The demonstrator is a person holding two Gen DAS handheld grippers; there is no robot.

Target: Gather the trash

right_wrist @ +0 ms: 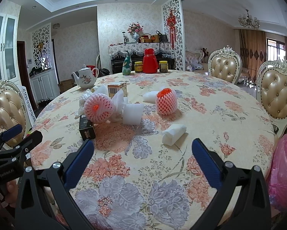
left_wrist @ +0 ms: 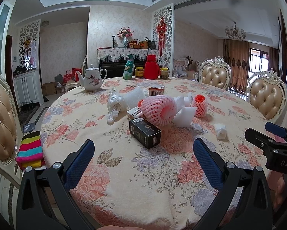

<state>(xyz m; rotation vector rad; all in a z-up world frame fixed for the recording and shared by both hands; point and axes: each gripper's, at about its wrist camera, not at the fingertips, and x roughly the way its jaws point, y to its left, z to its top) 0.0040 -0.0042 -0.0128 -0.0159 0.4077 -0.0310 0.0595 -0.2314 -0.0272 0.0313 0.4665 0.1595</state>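
Trash lies mid-table on the floral cloth: a black box (left_wrist: 145,132) (right_wrist: 86,128), a large pink foam net (left_wrist: 157,109) (right_wrist: 97,107), a small pink foam net (left_wrist: 199,105) (right_wrist: 166,102), white foam pieces (left_wrist: 183,115) (right_wrist: 132,114), a crumpled white plastic bag (left_wrist: 115,106), an orange carton (left_wrist: 156,91) (right_wrist: 117,89) and a white wad (left_wrist: 221,131) (right_wrist: 173,134). My left gripper (left_wrist: 143,149) is open and empty, short of the black box. My right gripper (right_wrist: 142,149) is open and empty, short of the white wad. A pink plastic bag (right_wrist: 283,172) hangs at the table's right edge.
A teapot (left_wrist: 91,80), a green bottle (left_wrist: 128,70), a red thermos (left_wrist: 151,67) and jars (left_wrist: 139,72) stand at the table's far side. Padded chairs (left_wrist: 266,97) (right_wrist: 3,111) surround the table. A striped cloth (left_wrist: 29,151) lies on the left chair.
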